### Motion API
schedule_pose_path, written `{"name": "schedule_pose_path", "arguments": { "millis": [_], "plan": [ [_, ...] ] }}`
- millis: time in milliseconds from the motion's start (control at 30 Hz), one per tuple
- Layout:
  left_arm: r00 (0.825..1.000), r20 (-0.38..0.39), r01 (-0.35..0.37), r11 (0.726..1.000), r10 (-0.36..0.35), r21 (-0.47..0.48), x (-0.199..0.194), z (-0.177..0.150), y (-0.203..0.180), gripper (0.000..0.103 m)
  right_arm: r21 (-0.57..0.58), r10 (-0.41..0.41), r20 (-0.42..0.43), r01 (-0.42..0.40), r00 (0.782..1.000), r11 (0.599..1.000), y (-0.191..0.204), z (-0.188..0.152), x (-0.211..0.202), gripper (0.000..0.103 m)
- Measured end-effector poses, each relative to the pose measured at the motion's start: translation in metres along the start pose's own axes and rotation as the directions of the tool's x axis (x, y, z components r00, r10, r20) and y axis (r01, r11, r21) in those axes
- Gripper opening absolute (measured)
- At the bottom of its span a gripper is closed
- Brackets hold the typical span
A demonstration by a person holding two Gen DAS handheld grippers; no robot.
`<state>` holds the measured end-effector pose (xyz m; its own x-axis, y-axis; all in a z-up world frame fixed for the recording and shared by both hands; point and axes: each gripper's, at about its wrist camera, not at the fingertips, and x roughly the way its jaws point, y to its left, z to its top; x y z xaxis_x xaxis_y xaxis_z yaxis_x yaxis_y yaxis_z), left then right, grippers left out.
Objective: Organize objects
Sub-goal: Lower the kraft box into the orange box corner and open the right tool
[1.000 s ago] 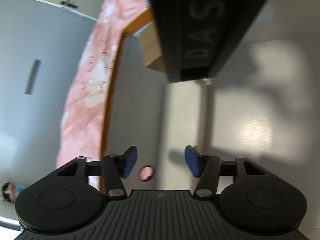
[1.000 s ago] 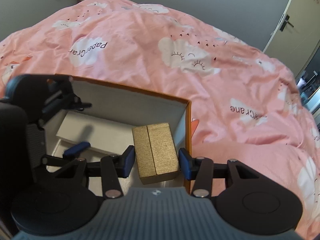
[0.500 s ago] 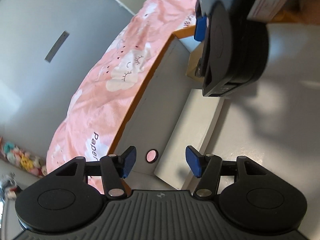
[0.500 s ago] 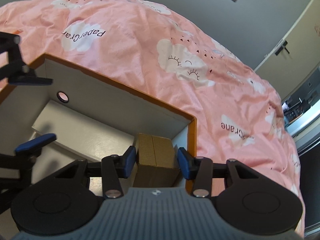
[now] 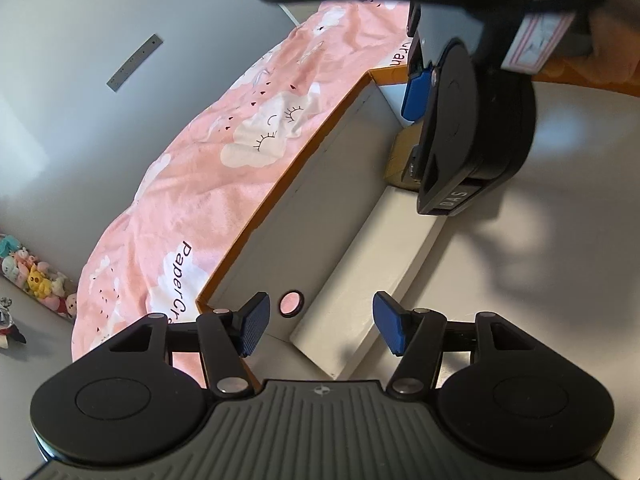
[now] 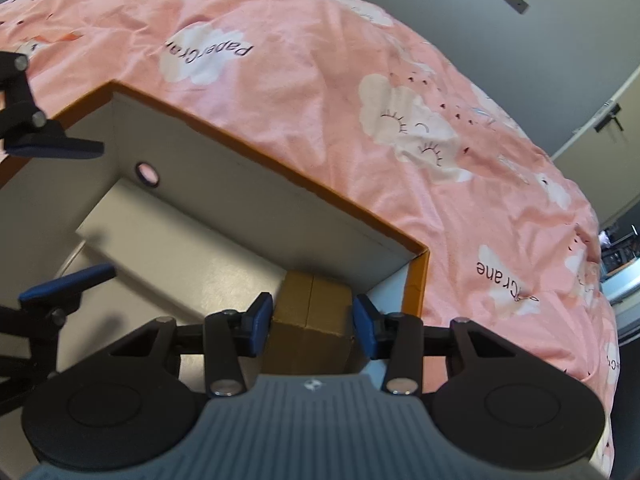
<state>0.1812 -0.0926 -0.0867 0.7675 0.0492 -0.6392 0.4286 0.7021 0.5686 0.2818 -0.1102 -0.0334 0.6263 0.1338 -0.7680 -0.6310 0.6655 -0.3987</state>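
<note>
A gold box (image 6: 312,320) stands in the far right corner of a white container with an orange rim (image 6: 280,164). My right gripper (image 6: 314,322) is shut on the gold box, its blue pads against the two sides. A flat white box (image 6: 180,256) lies along the container's back wall, left of the gold box. My left gripper (image 5: 318,322) hovers over the near end of the flat white box (image 5: 384,264). Its jaws are opening and nothing is between them. In the left wrist view the right gripper's blue pad (image 5: 416,92) hides most of the gold box (image 5: 402,160).
The container sits on a bed with a pink cloud-print duvet (image 6: 360,60). A small round hole (image 5: 291,304) pierces the container's back wall. Plush toys (image 5: 36,280) line the grey wall at the left, and a door (image 6: 600,132) stands at the right.
The right gripper sank with the gold box into the container's corner. The left gripper rose and rolled, its jaws spread wider, and the flat white box came into its view.
</note>
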Motion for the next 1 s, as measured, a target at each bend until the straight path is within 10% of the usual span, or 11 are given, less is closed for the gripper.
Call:
{"name": "schedule_pose_path", "arguments": {
  "millis": [467,1000],
  "plan": [
    [0.999,-0.020,-0.033,0.999,0.032,-0.030,-0.001,-0.002,-0.002,0.070,-0.230,0.161,-0.082,-0.176,0.983,0.957,0.011,-0.020,-0.031,0.043],
    [0.998,-0.034,-0.058,0.998,0.057,-0.027,0.000,0.000,-0.003,0.070,-0.404,0.015,-0.031,-0.026,0.999,0.915,0.022,-0.030,-0.006,0.032]
  ]
}}
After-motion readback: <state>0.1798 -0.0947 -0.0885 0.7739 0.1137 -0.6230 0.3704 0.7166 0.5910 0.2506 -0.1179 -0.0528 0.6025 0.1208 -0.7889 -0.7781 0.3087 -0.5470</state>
